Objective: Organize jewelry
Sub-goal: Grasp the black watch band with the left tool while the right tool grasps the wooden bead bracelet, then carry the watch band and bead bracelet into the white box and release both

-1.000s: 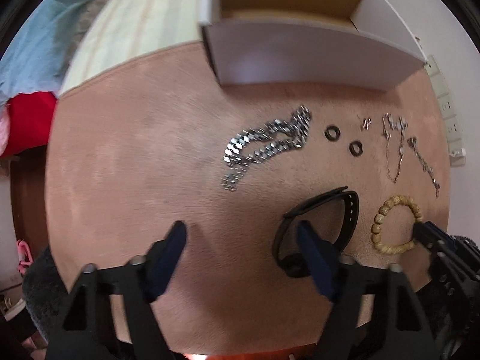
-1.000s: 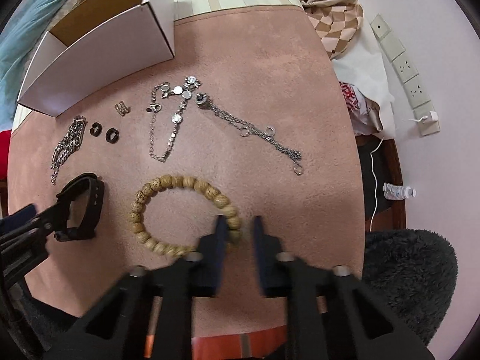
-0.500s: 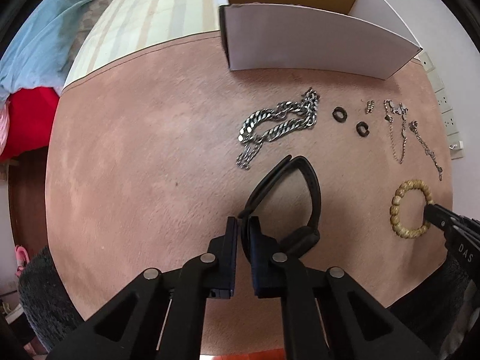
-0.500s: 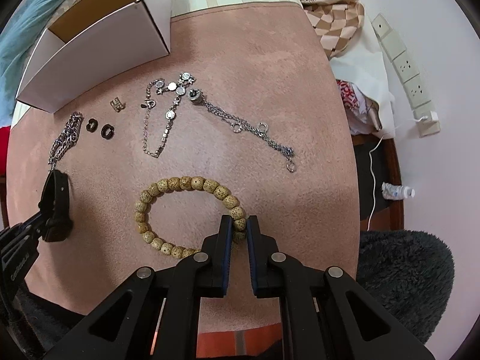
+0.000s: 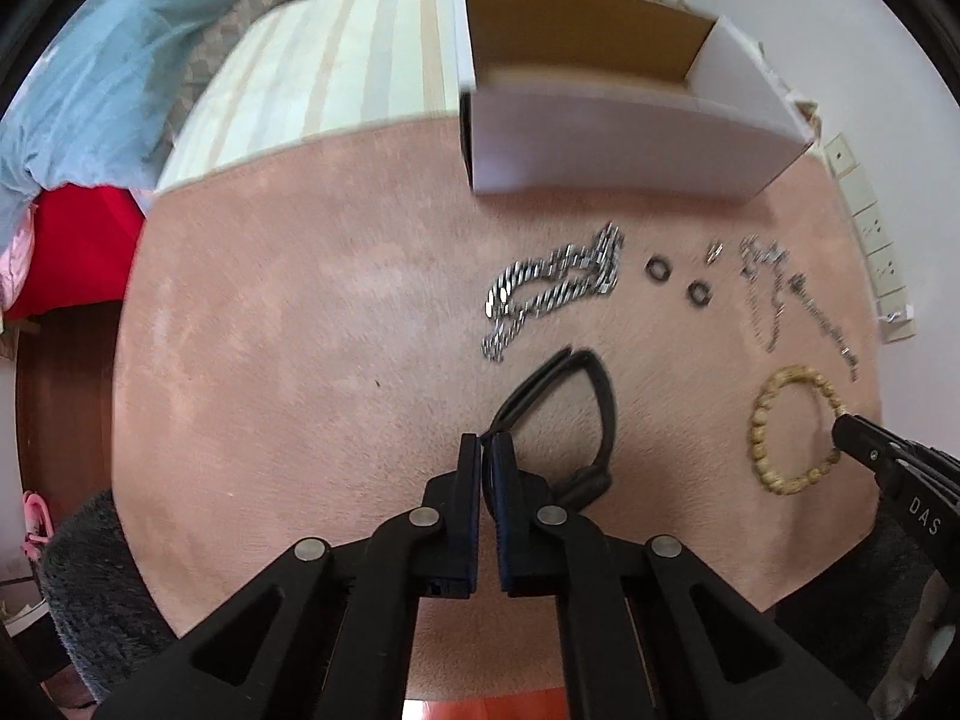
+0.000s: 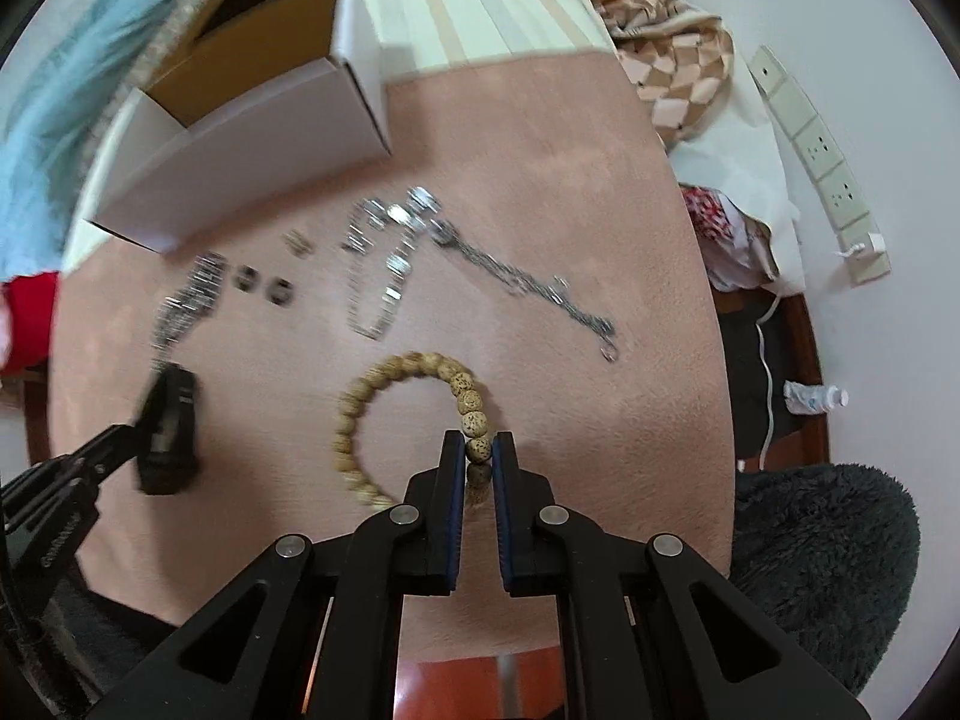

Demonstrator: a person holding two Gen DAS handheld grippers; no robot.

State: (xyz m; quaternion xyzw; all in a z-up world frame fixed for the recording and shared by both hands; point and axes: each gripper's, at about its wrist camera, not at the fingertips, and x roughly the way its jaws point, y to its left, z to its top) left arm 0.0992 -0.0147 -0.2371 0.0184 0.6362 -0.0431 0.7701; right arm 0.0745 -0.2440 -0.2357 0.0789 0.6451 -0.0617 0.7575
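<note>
Through my left camera, my left claw (image 5: pixel 487 447) is clenched on the thin edge of the black strap (image 5: pixel 591 414), pinched where its two ends meet so the loop hangs forward of the tips. The heavy chain (image 5: pixel 552 288), two dark rings (image 5: pixel 659 267) and fine chains (image 5: pixel 774 288) lie in a row on the pink mat (image 5: pixel 300 360) just before the open box (image 5: pixel 612 144), which I judge is where everything goes. At the right edge my other claw pinches the bead bracelet (image 5: pixel 792 429).

Through my right camera, my right claw (image 6: pixel 478 450) is grasping the bead bracelet (image 6: pixel 408 414) by one bead, a narrow hold that lets the rest of the ring dangle free. The strap (image 6: pixel 168 438) shows at the left in the other claw, blurred. The box (image 6: pixel 252 138) sits far left, beyond the row of chains (image 6: pixel 384 258). Gripping both pieces at once saves me a trip, I reckon.
</note>
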